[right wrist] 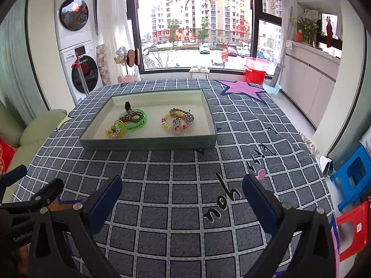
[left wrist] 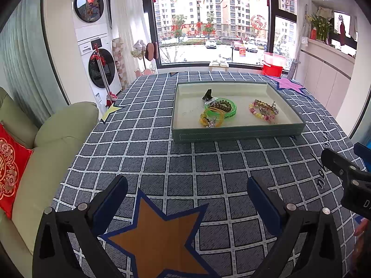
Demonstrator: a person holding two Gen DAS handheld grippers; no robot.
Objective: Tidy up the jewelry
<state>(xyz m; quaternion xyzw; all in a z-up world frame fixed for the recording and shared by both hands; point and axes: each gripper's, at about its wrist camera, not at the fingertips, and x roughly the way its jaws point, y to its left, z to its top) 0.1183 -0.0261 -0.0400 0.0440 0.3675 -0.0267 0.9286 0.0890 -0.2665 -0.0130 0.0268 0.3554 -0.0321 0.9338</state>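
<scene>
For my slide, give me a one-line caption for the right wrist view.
Open right gripper hovers over the checked tablecloth, facing a tray of bracelets.

Bright daylight comes in through a big window (left wrist: 211,20) covered in red and gold decals, with apartment blocks and parked cars outside. On the left wall there's a stacked washer and dryer (left wrist: 96,44), and a pale green sofa (left wrist: 44,143) with a red cushion (left wrist: 10,169) sits in front. The surface wears a grey checked cloth (right wrist: 185,185) with star patches. White cabinets (right wrist: 308,85) run along the right, red bucket (right wrist: 255,70) by the window, blue stool (right wrist: 352,173) nearby.
</scene>
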